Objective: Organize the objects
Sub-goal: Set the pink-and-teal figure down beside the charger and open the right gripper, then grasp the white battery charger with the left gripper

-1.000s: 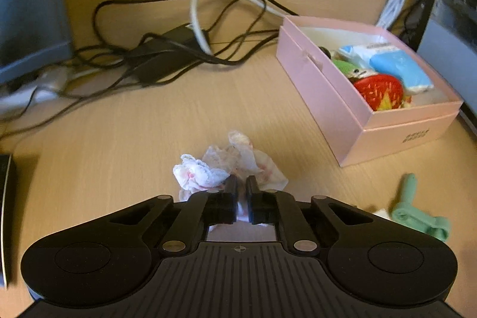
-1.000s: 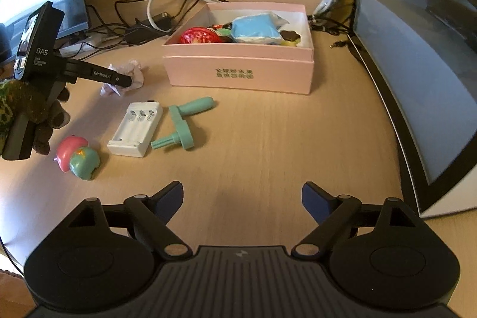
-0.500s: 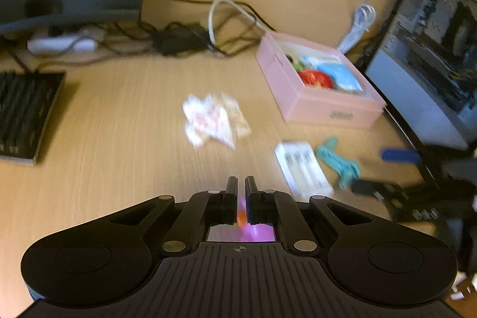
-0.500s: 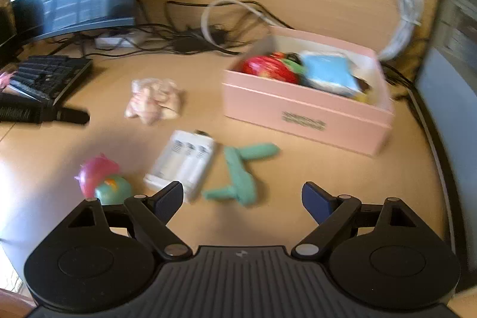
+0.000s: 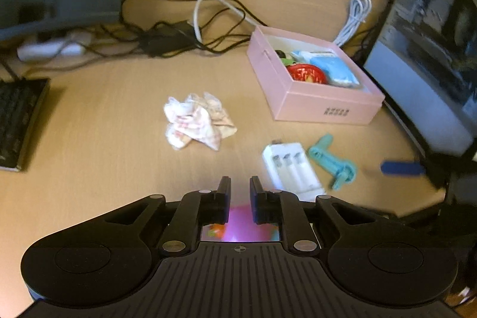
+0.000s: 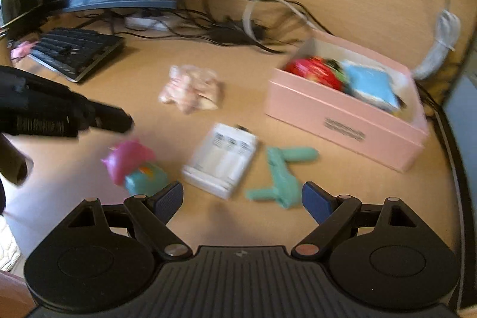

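Wooden desk, two black grippers angled down over scattered objects.
Left gripper (image 5: 240, 184) at lower centre of its view: jaws have just been opening to a narrow gap, nothing pressed between them, pink toy (image 6: 128, 158) blurred beneath. Right gripper (image 6: 242, 197) stands spread wide and empty above the white battery charger (image 6: 222, 163) and teal tool (image 6: 281, 175); pink box (image 6: 342, 121) sits mid-right, crumpled tissue (image 5: 196, 121) centre.

My black left gripper (image 5: 240, 184) tilted downward, its jaws just parting slightly, nothing pinched; my blue-padded right gripper (image 6: 242, 194) gaped wide, empty.
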Tool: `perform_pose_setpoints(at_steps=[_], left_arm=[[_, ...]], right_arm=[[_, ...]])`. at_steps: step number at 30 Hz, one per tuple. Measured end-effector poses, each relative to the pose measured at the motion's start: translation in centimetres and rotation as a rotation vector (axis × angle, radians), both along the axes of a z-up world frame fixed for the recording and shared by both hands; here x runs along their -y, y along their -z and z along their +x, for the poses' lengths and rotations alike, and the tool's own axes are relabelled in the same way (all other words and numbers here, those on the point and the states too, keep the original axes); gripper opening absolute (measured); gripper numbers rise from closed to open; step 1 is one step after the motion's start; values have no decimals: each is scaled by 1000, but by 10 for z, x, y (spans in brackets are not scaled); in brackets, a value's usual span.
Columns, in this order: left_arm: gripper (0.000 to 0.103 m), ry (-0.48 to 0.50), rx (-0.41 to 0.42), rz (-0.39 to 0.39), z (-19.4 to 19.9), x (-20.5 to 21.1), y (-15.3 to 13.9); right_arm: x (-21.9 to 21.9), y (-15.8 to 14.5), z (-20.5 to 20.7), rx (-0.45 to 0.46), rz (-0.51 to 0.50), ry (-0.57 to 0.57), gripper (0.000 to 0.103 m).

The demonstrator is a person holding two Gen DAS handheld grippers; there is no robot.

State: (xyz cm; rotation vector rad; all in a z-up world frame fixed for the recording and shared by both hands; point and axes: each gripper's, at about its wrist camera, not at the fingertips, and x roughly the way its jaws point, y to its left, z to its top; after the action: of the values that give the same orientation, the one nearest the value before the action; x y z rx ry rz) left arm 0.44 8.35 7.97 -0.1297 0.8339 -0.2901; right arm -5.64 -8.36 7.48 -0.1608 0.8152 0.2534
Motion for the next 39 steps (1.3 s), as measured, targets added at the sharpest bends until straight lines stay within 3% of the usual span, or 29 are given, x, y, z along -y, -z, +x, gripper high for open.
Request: perform_pose_setpoints(at_steps=[3, 6, 10, 15, 17, 22, 23, 27, 30, 33, 39], left_arm=[[15, 49, -34, 7, 6, 19, 0], [15, 196, -42, -1, -3, 52, 0], [18, 322, -25, 166, -18, 100, 18], [19, 399, -73, 227, -24, 124, 37], [26, 427, -70, 250, -28, 131, 37], [80, 536, -80, 294, -38, 155, 40], [83, 550, -85, 293, -40, 158, 41], [71, 453, -42, 187, -37, 145, 26], [71, 217, 51, 93, -23, 117, 0], [70, 10, 31, 83, 6, 99, -5], [70, -49, -59, 104, 40, 106, 13]], right_arm=[[21, 7, -4, -22, -5, 68, 88], [40, 13, -10, -34, -6, 121, 88], [60, 20, -12, -53, 4, 189, 88], [76, 25, -15, -54, 2, 246, 88], [82, 26, -17, -56, 4, 263, 88], [97, 32, -24, -78, 24, 303, 88], [100, 32, -26, -80, 27, 309, 88], [108, 25, -31, -62, 44, 320, 88], [113, 17, -33, -38, 58, 326, 88], [115, 13, -31, -29, 69, 324, 88], [113, 15, -30, -27, 69, 287, 88]])
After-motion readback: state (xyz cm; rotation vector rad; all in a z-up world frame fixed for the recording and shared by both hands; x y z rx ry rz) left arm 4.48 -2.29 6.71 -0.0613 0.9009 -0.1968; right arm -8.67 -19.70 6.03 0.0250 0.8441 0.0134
